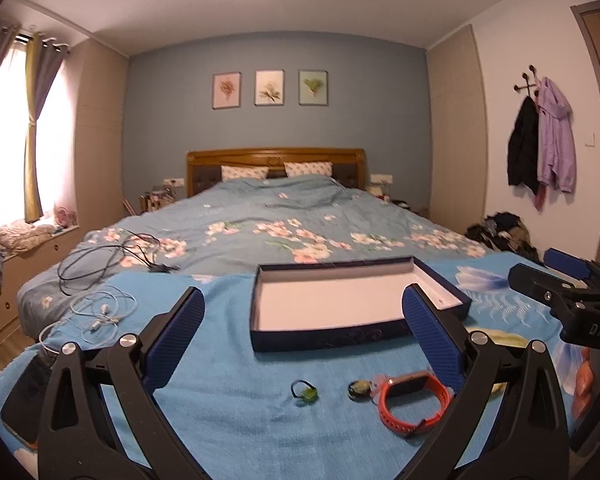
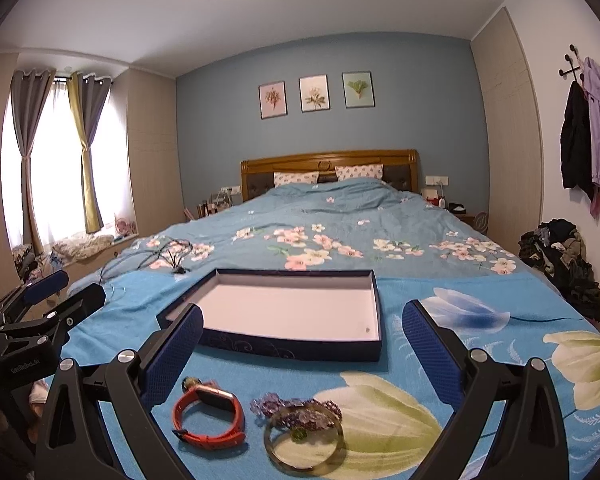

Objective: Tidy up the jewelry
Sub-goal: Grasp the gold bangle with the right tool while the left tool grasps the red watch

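A bedroom with a blue back wall and three framed flower prints holds a wide bed (image 2: 340, 224) under a blue floral quilt; a bright blue towel printed with tulips (image 2: 420, 360) covers its near end. On the towel, toward the far side, lies a shallow dark blue cardboard box with a white inside (image 2: 292, 312), open and with nothing in it but a tiny speck near its right corner.

Near the camera, in front of the box, the jewelry lies in a loose row. From the left: a small dark ring with a green stone (image 1: 305, 392), a small round green-and-gold pendant (image 1: 359, 388), an orange rubber-strapped wristwatch (image 2: 208, 416) lying on its side just beside the pendant, a purple beaded bracelet (image 2: 296, 406), and a translucent greenish bangle (image 2: 305, 440) that overlaps the beads.

The left claw (image 1: 302, 336) hangs above the ring and pendant, its blue padded fingers spread wide and holding nothing. The right claw (image 2: 302, 344) hangs over the watch and bangle, likewise wide apart and empty.

Far left on the quilt lie tangled black cables (image 1: 112, 256) and a white cable (image 1: 100, 312).
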The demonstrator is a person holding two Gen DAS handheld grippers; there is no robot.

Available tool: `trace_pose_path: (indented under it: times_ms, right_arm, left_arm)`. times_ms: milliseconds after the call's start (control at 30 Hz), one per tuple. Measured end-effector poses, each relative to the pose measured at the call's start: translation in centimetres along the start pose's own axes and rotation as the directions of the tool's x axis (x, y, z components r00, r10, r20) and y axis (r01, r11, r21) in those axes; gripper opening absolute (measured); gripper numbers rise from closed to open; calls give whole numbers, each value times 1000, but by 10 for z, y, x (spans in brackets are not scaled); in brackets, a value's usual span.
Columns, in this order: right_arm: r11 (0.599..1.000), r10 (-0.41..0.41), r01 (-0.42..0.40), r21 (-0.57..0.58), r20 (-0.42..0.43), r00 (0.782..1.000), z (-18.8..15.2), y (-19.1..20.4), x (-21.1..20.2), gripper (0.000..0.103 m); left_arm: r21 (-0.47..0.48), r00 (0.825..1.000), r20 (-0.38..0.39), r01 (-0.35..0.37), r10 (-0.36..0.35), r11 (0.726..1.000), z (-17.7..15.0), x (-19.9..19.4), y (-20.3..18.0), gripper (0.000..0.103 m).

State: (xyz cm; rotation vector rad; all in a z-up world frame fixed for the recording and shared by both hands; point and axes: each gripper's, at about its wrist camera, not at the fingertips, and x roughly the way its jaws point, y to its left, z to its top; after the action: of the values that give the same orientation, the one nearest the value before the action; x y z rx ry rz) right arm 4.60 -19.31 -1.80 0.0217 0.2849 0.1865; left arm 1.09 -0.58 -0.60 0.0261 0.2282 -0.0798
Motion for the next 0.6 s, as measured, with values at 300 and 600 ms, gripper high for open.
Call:
trace_pose_path:
  times_ms: [300, 600]
  right_arm:
    - [999, 38, -37, 7, -220, 975, -23, -20, 16, 83]
    - [996, 76, -90, -12, -434, 897, -50, -23, 40, 52]
  left_arm:
    - [30, 966, -218, 150, -140, 988, -24, 38, -7, 97]
    - [10, 895, -343, 306, -285, 952, -39, 63, -20, 95]
